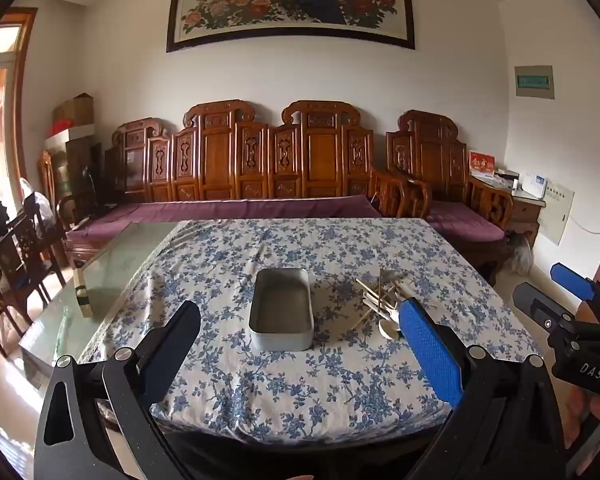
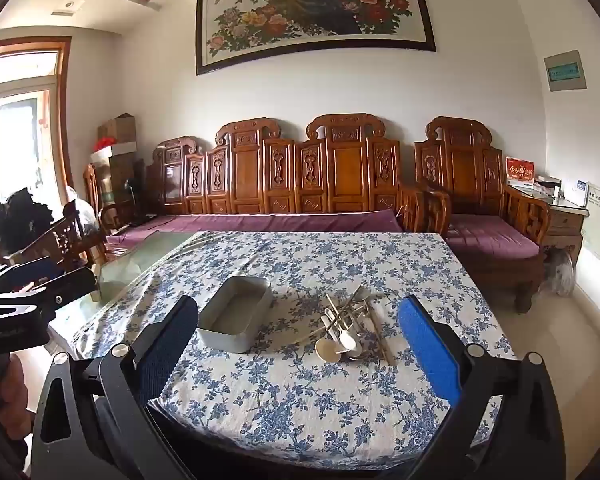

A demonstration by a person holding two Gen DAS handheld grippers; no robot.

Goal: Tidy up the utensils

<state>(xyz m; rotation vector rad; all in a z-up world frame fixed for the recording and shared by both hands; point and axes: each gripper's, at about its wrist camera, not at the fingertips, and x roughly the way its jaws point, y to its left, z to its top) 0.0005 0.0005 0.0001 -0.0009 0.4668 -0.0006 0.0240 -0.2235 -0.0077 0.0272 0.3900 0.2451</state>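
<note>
A grey metal tin [image 1: 281, 316] stands empty on the blue-flowered tablecloth [image 1: 300, 392]; it also shows in the right wrist view [image 2: 236, 318]. Right of it lies a loose pile of utensils [image 1: 382, 296], with pale spoons, metal spoons and chopsticks, also in the right wrist view [image 2: 350, 326]. My left gripper [image 1: 300, 312] is open and empty, held above the near table edge in front of the tin. My right gripper [image 2: 298, 312] is open and empty, in front of the pile. The right gripper also shows at the right edge of the left wrist view [image 1: 560, 300].
The cloth covers the right part of a glass-topped table [image 1: 112, 276]; a small brush [image 1: 83, 300] lies on the bare glass at left. A carved wooden sofa [image 1: 268, 168] with purple cushions stands behind the table. Wooden chairs [image 1: 24, 256] stand at the left.
</note>
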